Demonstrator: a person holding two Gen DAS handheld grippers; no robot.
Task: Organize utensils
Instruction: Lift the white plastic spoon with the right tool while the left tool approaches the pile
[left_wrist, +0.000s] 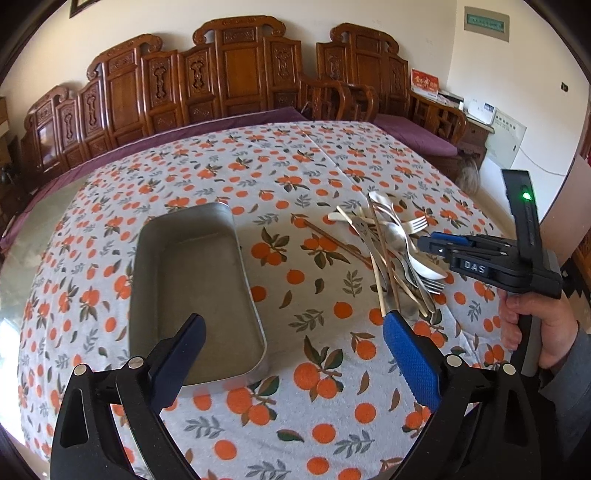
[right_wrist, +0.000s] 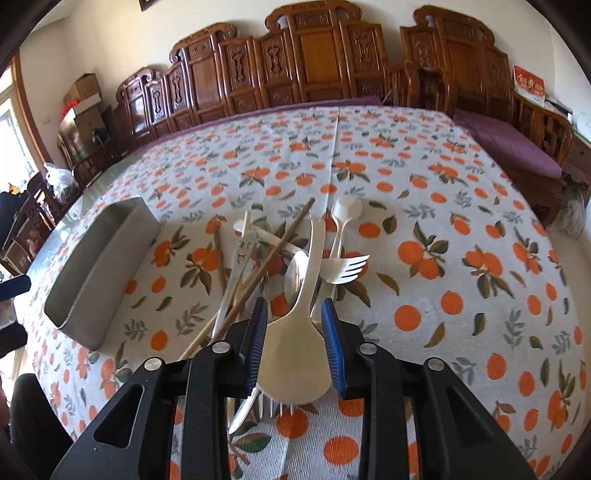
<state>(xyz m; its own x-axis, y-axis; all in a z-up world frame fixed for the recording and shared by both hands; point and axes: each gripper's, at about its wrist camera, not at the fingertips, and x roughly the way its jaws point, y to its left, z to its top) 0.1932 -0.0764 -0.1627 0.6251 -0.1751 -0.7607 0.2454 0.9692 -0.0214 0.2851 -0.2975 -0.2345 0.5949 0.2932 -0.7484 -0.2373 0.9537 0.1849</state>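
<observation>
A home living room: carved wooden benches (left_wrist: 236, 74) behind an orange-print tablecloth (left_wrist: 295, 177).

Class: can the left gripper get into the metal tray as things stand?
Probably yes. The left gripper is open just above the near end of the tray, whose inside is bare. The utensil pile and the right gripper lie off to the right.

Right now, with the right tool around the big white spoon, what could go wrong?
1. The white rice spoon lies on the utensil pile, so lifting may drag the forks or chopsticks.
2. The right tool straddles the wide bowl, which may slip.
3. The metal tray sits apart; a drop could miss.
</observation>
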